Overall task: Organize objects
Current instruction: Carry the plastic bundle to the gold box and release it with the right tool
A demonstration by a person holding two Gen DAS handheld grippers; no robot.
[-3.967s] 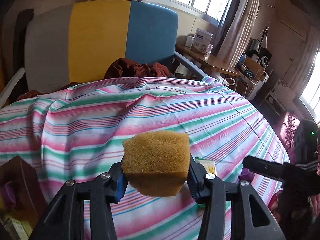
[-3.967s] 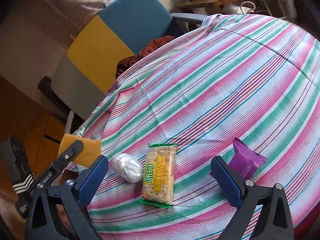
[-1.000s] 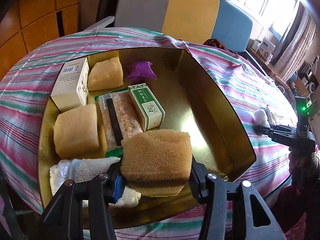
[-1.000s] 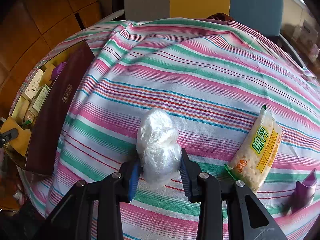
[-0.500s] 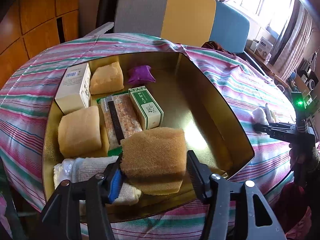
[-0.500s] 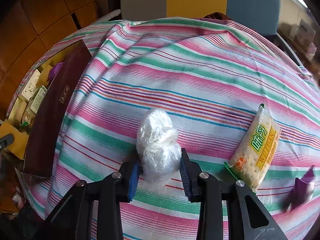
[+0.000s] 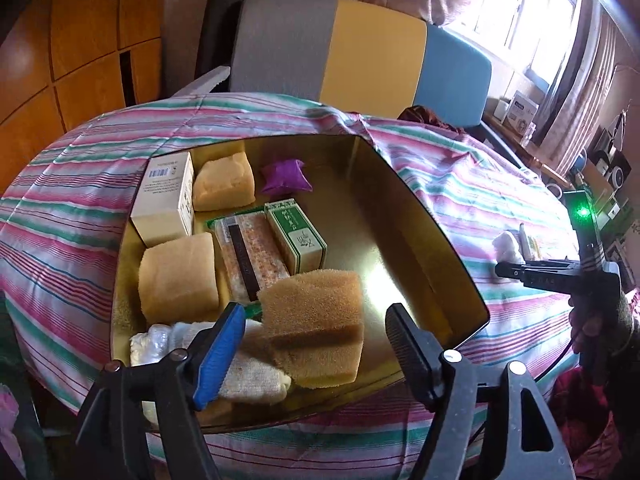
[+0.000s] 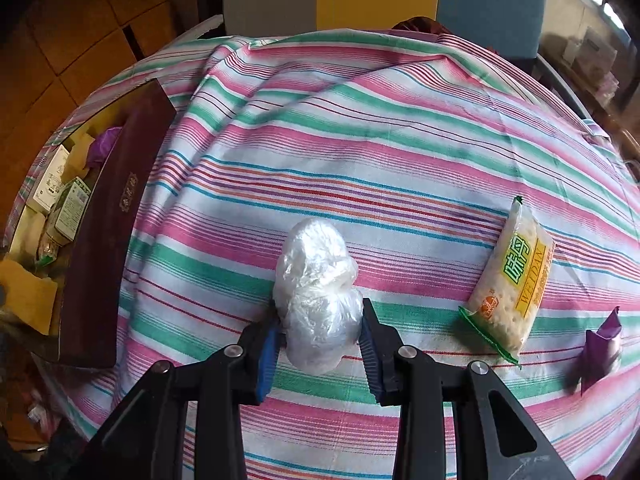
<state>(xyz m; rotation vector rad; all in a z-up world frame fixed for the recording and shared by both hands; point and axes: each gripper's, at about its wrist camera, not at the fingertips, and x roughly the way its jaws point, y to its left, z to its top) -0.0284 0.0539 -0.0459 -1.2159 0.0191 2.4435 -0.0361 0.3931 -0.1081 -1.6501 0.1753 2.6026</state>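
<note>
3 items remain on the desk (image 8: 400,152); my left tool (image 7: 316,336), jaws just opened, releases the sponge (image 7: 316,320) into the box (image 7: 420,216); right tool (image 8: 320,336) clenches the plastic wad (image 8: 316,292), cracker packet (image 8: 516,280) at 3 o'clock.

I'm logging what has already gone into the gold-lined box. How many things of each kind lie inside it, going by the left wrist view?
Sponges: 3
Cartons: 2
Cracker pack: 1
Purple packet: 1
White cloth bundle: 1
Total: 8
</note>
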